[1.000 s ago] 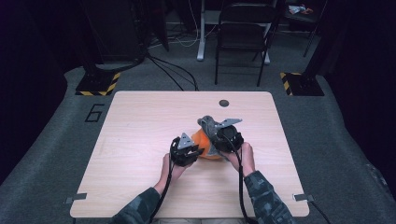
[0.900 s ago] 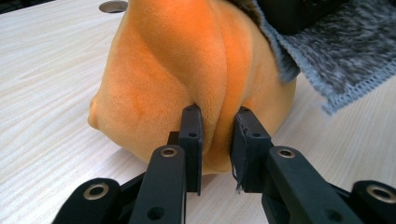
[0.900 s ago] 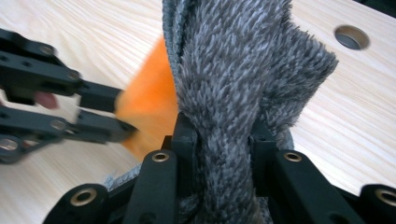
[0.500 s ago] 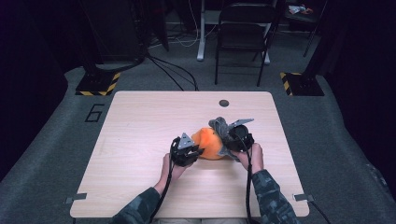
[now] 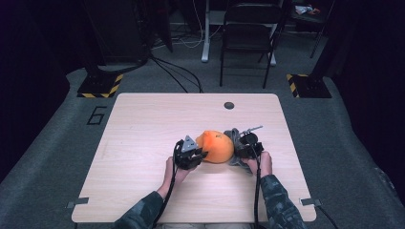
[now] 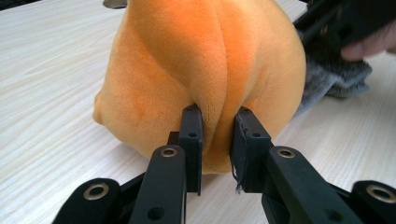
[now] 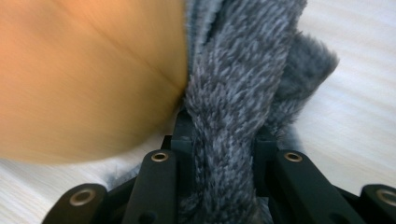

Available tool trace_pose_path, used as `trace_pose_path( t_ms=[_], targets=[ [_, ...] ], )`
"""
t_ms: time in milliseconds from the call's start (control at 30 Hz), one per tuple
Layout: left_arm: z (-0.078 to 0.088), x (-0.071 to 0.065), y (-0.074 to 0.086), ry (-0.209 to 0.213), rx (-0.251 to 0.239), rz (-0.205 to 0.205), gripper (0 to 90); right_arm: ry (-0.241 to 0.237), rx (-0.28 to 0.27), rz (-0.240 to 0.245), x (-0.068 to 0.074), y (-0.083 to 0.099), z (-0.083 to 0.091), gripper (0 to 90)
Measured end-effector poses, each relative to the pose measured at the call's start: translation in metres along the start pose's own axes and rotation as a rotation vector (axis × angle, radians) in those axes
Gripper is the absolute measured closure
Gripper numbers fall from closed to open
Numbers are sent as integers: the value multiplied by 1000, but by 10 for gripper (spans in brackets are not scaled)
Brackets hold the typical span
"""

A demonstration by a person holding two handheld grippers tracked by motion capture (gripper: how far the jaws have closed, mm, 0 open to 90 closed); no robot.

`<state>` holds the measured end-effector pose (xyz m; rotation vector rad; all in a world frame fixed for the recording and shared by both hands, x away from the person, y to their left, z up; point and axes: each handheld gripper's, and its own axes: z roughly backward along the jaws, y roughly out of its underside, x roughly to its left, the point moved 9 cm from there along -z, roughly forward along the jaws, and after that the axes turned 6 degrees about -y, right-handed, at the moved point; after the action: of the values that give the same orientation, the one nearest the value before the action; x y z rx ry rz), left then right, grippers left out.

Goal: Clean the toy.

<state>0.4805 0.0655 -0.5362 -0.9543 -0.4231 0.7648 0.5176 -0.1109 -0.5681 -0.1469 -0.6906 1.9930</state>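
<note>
An orange plush toy (image 5: 217, 147) with a grey furry part (image 5: 233, 137) lies near the front middle of the wooden table (image 5: 143, 124). My left gripper (image 5: 200, 155) is at the toy's left side, shut on a fold of the orange plush (image 6: 205, 60); the black pads (image 6: 191, 126) pinch a seam. My right gripper (image 5: 236, 151) is at the toy's right side, shut on the grey fur (image 7: 238, 93), with the orange body (image 7: 84, 70) blurred beside it. The left gripper view also has the grey fur (image 6: 327, 77) and the right gripper (image 6: 345, 23) behind the toy.
A round grommet hole (image 5: 229, 105) sits near the table's far edge. Beyond the table stand a black folding chair (image 5: 248, 33), cables on the grey carpet, and hazard-striped floor plates (image 5: 100, 86).
My right gripper has come down and to the right with the grey fur, from above the toy to its right side, uncovering the orange body. The left gripper has kept still.
</note>
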Motion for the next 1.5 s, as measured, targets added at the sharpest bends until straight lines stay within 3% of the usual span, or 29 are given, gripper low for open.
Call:
trace_pose_path(
  t_ms=[33,133,200,333,400,500,600,667,800,933,1000,1133,1233,1333,1400,1500],
  targets=[
    [0,0,0,-1,-6,17,756,2,-7,13,0,0,-1,718],
    [0,2,0,0,-8,15,756,27,0,35,0,-3,3,723],
    [0,3,0,0,-9,17,756,29,-1,28,-3,-4,10,727],
    [-1,3,0,-11,-5,14,756,47,-95,11,-7,-18,36,728],
    [-1,3,0,-11,-7,16,755,39,-158,31,1,-30,53,728],
    [-1,4,0,-10,-9,16,753,-22,-222,74,27,-44,69,728],
    [-1,4,-1,-12,-13,18,731,-60,-156,140,49,-42,59,729],
    [1,5,-1,-12,-26,17,625,-26,-135,166,52,-38,47,734],
    [3,5,2,-64,-26,-20,413,-37,-144,143,48,-37,43,734],
    [-6,4,3,-71,-21,-17,350,-52,-147,128,46,-37,43,734],
    [-9,2,3,-67,-32,-10,389,-46,-147,123,47,-37,42,734],
    [-10,2,4,-60,-40,8,603,-50,-149,119,46,-36,42,734],
    [-9,3,3,-59,-45,7,714,-50,-167,121,46,-39,45,735],
    [-5,3,1,-40,-44,39,753,-38,-191,133,51,-45,55,738],
    [-2,2,-3,-32,-47,51,760,-55,-219,138,59,-50,64,738],
    [1,-4,-5,-14,-40,58,762,-74,-264,187,76,-59,78,738]
  ],
)
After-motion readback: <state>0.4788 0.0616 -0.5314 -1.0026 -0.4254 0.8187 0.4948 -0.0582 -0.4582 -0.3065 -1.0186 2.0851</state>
